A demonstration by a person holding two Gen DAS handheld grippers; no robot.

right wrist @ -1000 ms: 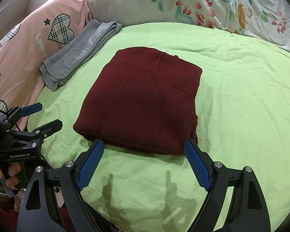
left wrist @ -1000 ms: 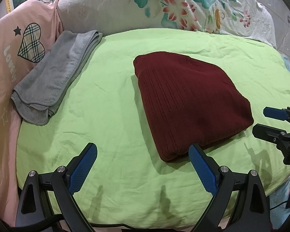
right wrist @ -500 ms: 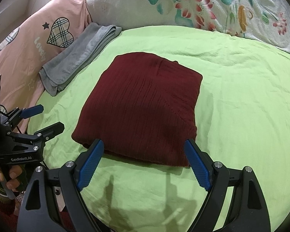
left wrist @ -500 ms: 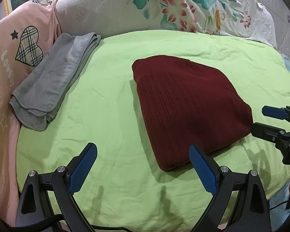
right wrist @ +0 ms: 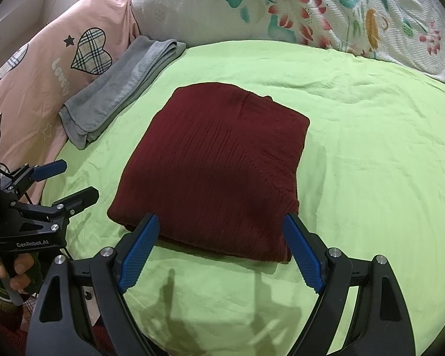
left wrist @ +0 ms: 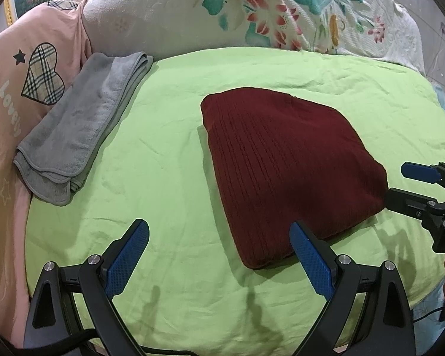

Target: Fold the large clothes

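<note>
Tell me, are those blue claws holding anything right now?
Nothing. Both the left gripper and right gripper are open, and the folded sweater lies free on the bed.

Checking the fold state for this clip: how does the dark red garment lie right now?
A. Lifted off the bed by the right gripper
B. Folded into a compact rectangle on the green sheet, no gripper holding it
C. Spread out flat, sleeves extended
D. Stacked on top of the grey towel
B: the garment lies folded on the sheet, apart from the towel, with the left gripper and right gripper both open and empty.
</note>
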